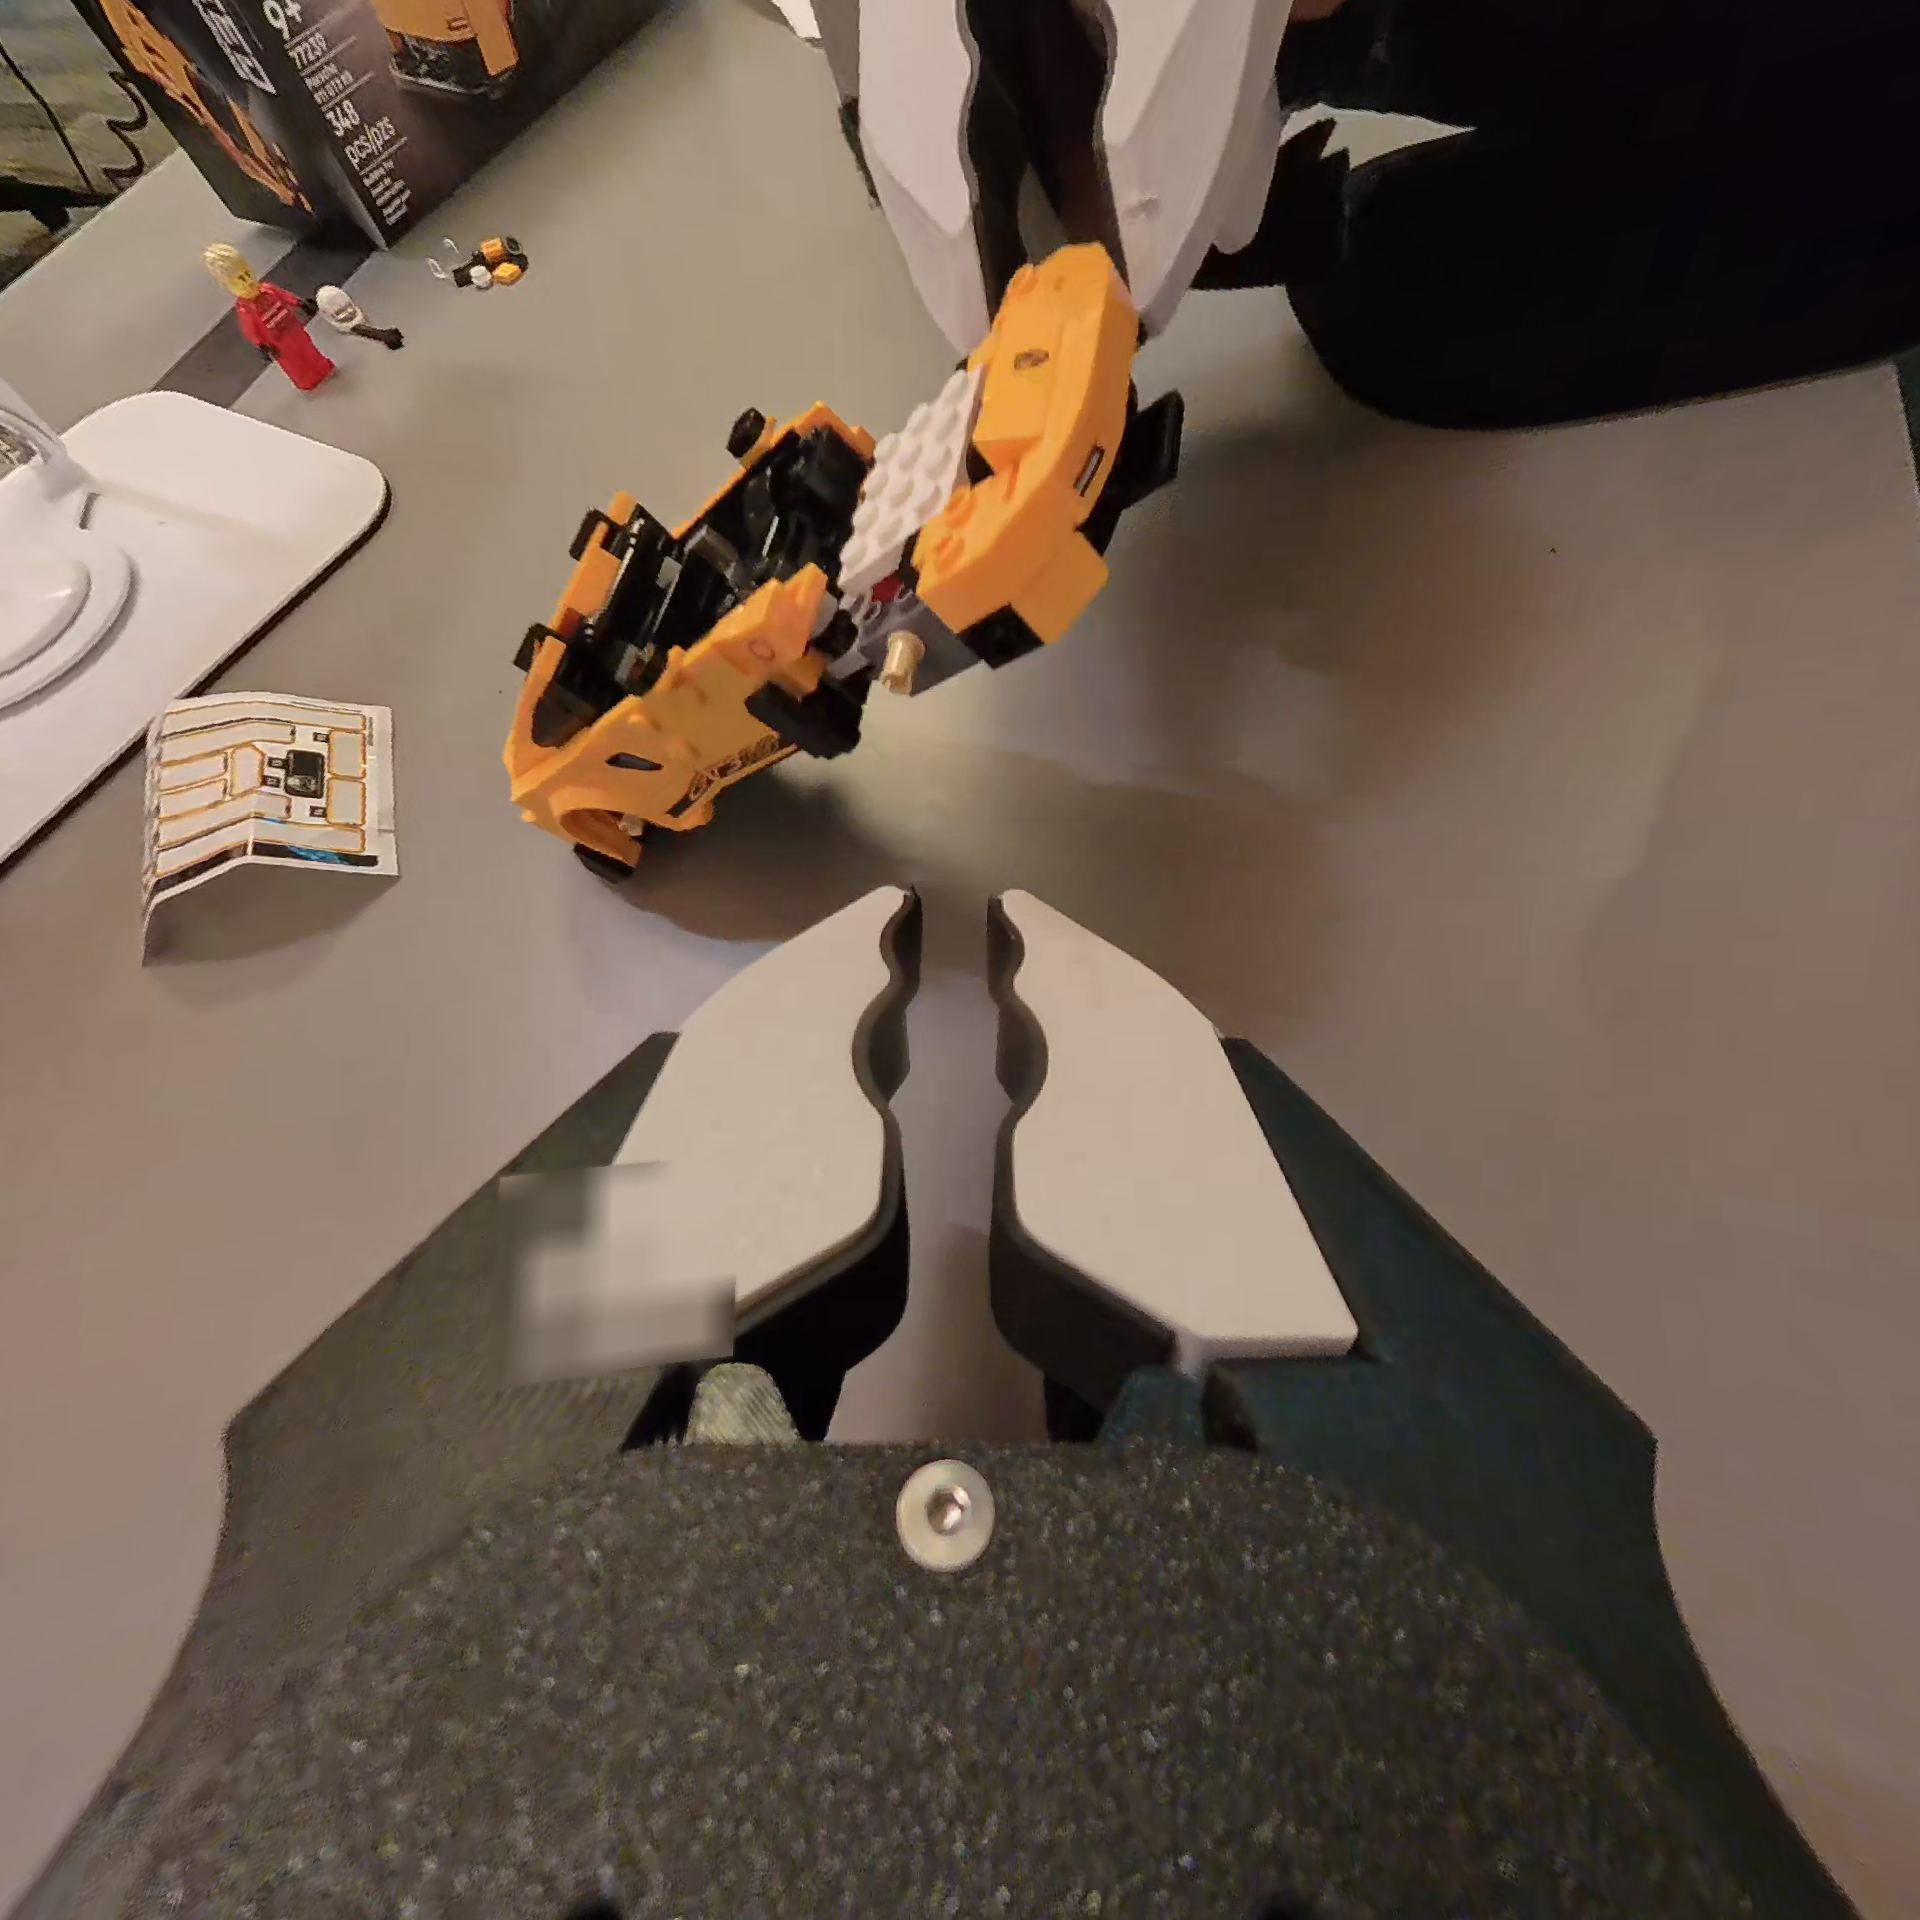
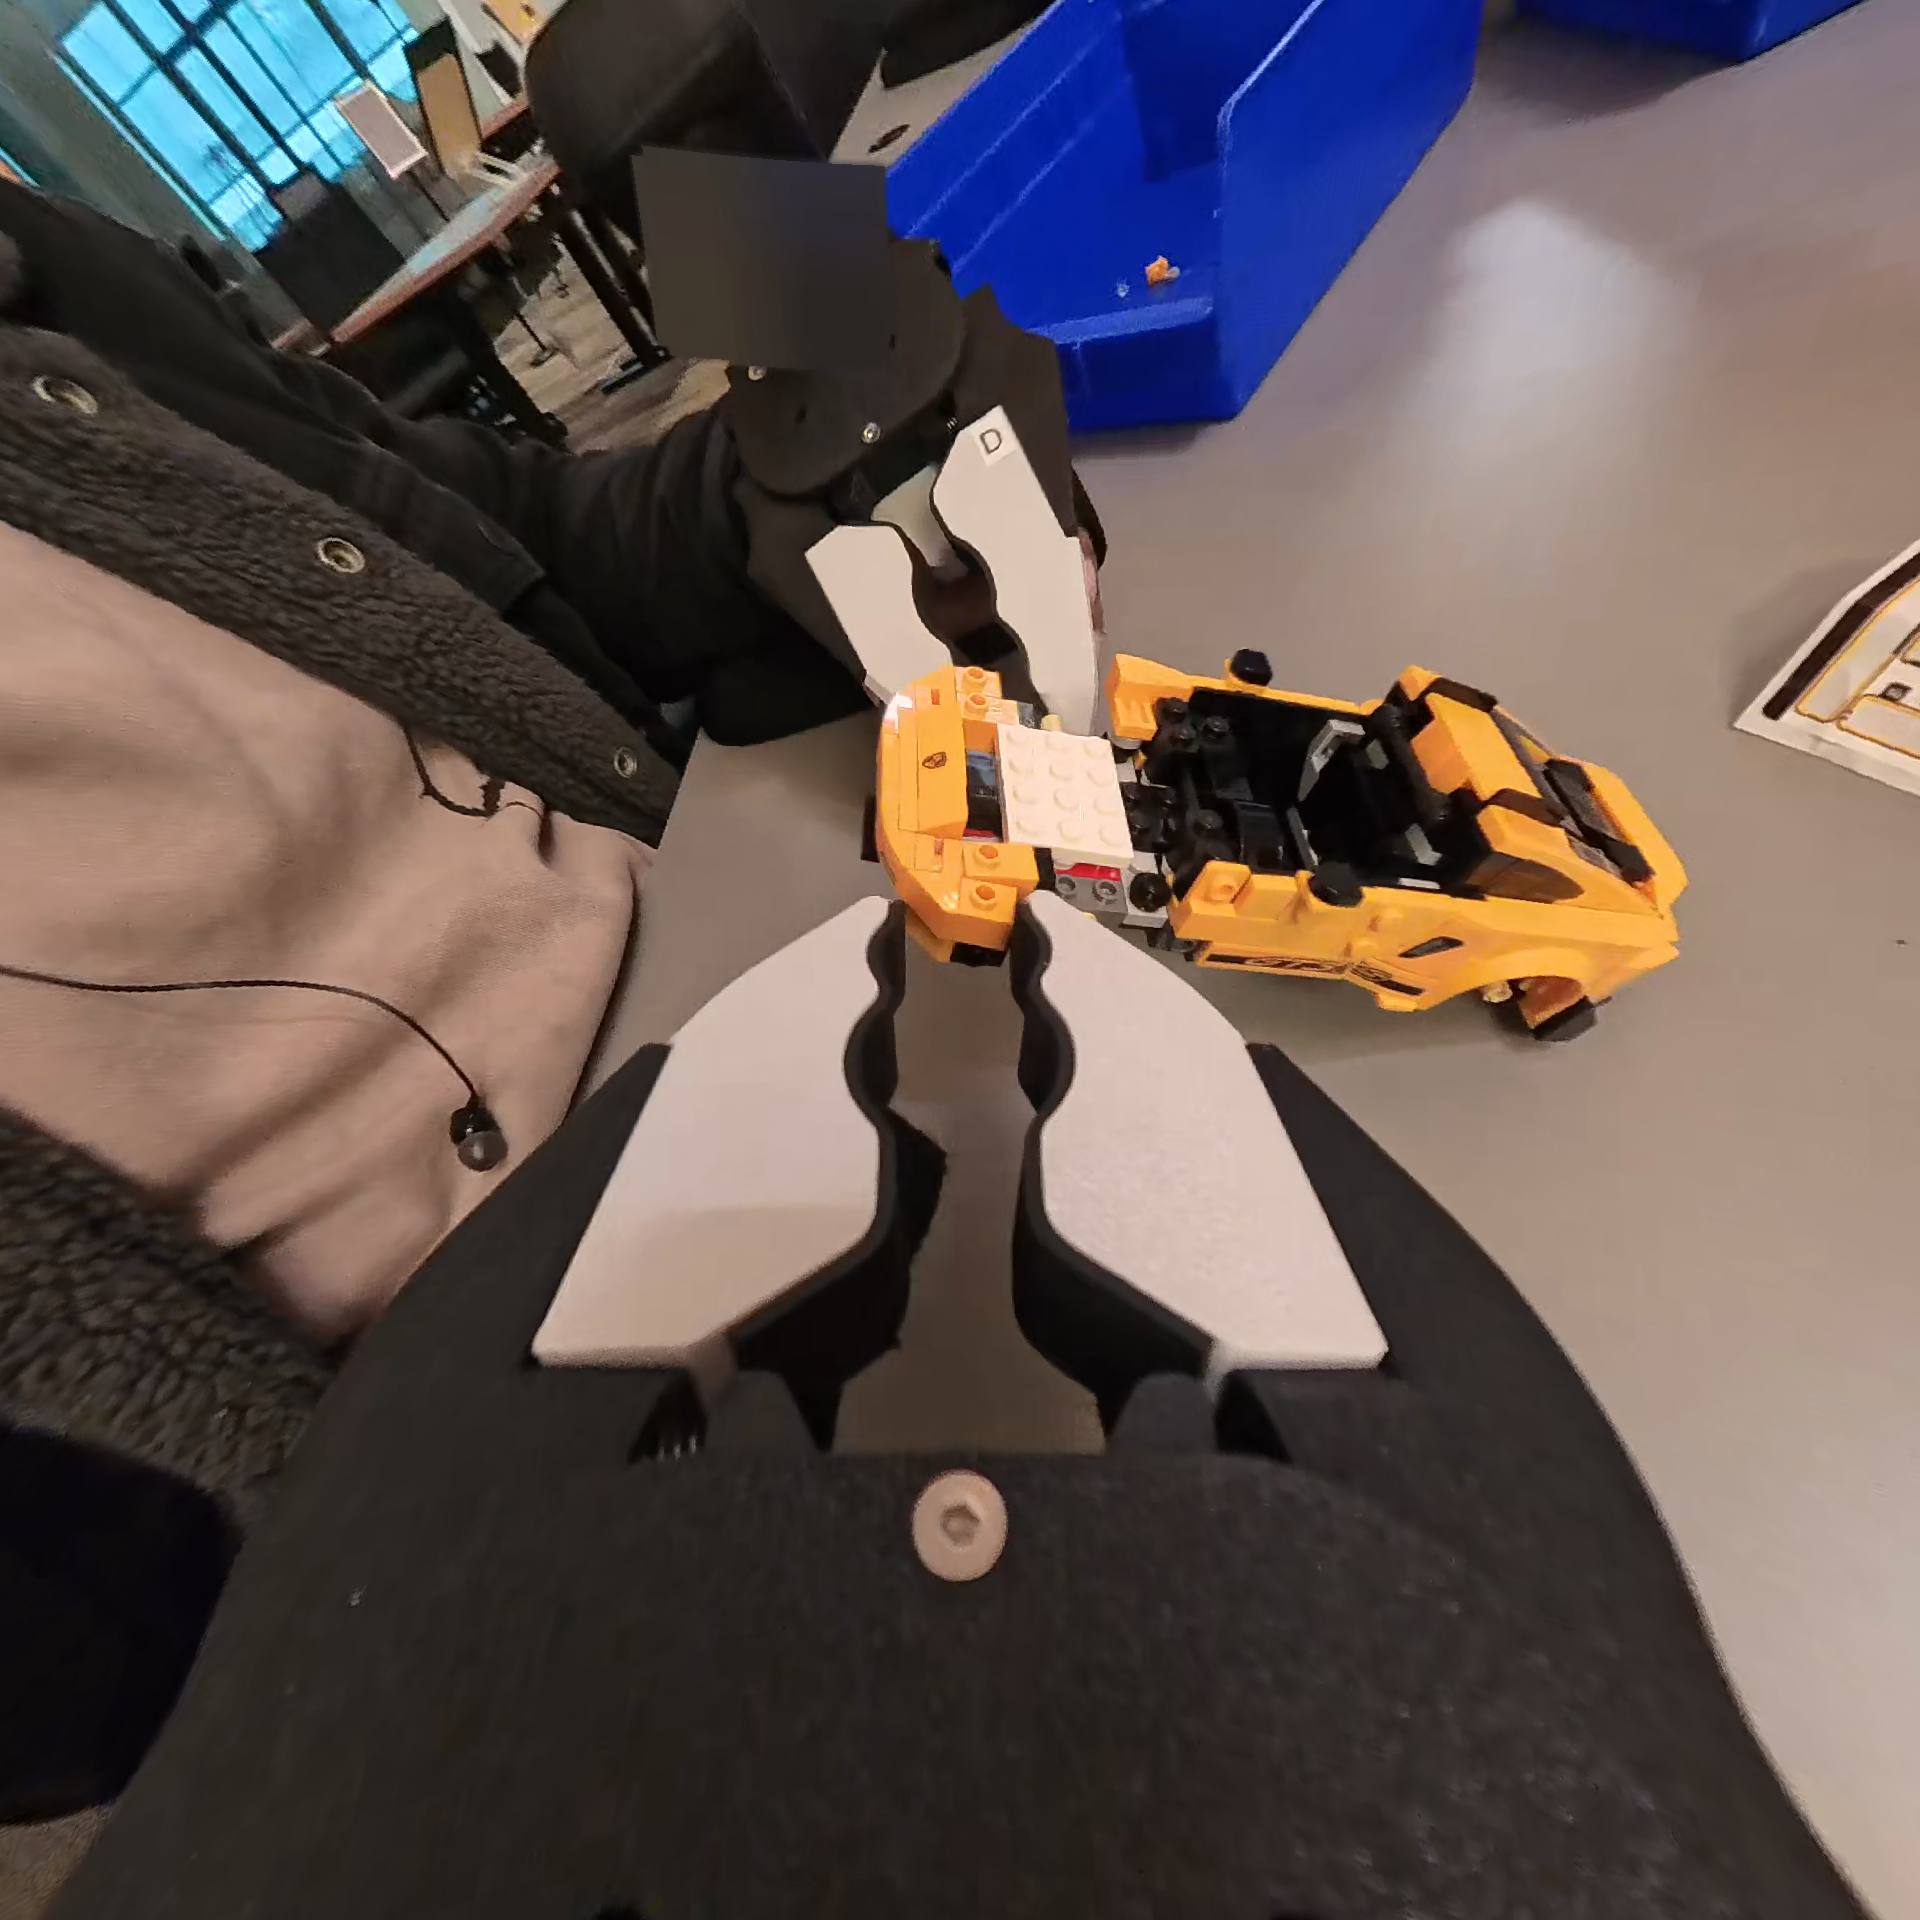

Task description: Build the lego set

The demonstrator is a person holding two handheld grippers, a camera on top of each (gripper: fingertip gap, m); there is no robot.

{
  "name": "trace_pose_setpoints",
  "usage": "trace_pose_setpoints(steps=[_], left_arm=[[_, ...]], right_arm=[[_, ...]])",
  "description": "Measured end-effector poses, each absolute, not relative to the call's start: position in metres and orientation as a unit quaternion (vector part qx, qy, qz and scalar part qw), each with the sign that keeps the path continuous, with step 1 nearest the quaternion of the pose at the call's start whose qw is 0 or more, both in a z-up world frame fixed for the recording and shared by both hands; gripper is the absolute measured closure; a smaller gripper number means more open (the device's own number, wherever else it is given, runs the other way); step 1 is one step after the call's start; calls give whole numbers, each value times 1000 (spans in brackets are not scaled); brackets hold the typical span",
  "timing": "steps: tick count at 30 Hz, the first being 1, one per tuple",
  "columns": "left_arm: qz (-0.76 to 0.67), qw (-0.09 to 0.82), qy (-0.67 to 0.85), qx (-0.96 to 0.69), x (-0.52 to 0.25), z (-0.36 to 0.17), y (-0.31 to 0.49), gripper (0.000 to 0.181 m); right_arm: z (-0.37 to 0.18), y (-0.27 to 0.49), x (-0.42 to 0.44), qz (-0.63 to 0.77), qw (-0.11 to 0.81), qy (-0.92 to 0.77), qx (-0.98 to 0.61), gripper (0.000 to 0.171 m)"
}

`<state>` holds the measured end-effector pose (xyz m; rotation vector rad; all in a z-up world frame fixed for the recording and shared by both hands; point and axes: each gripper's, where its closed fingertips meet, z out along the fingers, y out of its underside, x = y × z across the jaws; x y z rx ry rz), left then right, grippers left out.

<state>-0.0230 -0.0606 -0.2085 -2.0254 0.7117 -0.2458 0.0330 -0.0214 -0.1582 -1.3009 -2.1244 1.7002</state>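
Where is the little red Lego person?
In the left wrist view, the red minifigure stands far left on the grey table, between the Lego box and white tray.

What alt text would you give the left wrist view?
An orange Lego car, roofless, sits tilted on a grey table, its raised end held by the right hand-held gripper. The left hand-held gripper is empty; a sticker sheet lies left.

The half-built orange lego car (image 1: 790, 613), roofless, tilts nose-down, its front wheel on the table.
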Motion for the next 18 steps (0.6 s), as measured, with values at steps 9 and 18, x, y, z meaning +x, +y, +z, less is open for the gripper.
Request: trace_pose_setpoints(steps=[9, 18], left_arm=[[-96, 471, 291, -827, -23, -209, -61, 169], [-88, 470, 299, -826, -23, -209, -62, 169]], right_arm=[[-159, -21, 45, 582, 33, -711, -393, 153], [-154, -15, 65, 653, -35, -674, -344, 155]])
